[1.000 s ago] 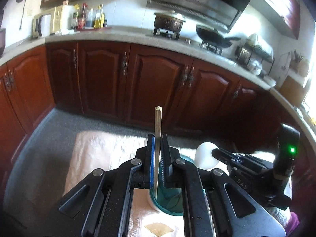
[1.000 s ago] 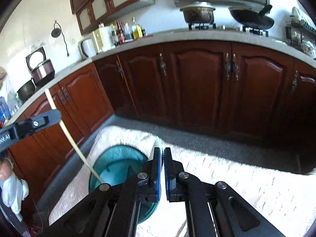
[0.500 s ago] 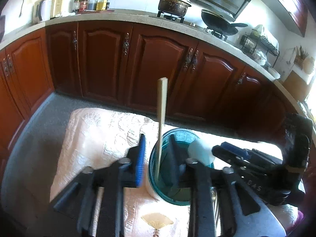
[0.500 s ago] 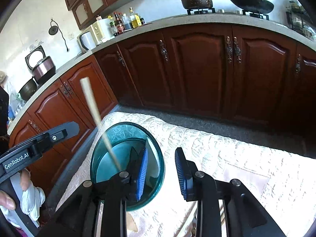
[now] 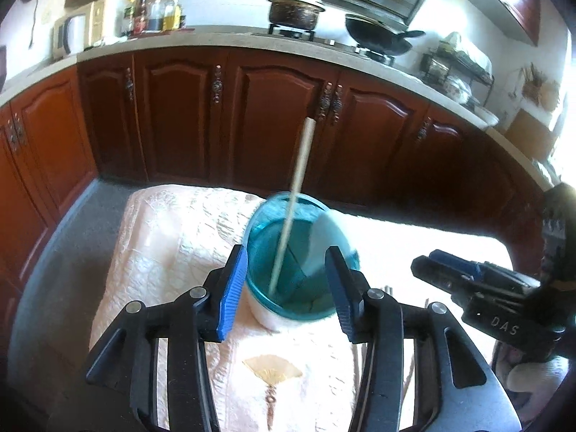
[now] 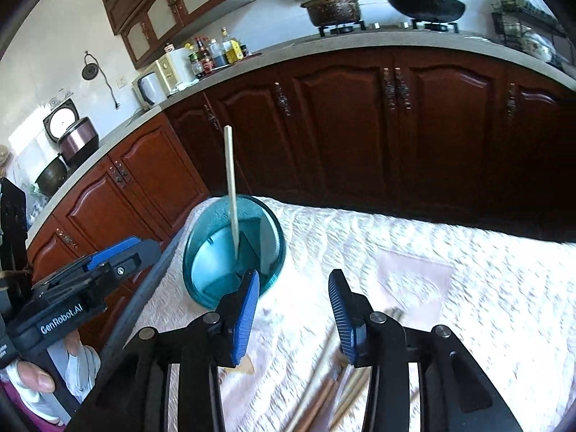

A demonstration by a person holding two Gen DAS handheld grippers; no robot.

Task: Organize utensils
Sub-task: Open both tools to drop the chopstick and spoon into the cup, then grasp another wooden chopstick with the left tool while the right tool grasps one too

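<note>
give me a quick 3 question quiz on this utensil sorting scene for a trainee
1. True or false: the left gripper is clamped on the chopstick.
2. Multiple choice: where does the chopstick's lower end sit? A) on the white cloth B) inside the teal cup C) between the right gripper's fingers
3. Fill in: the loose chopsticks lie on the cloth just below the ____ gripper.

Key:
1. False. Both its fingers stand apart, and the chopstick leans in the cup untouched.
2. B.
3. Right. It is open above them.
</note>
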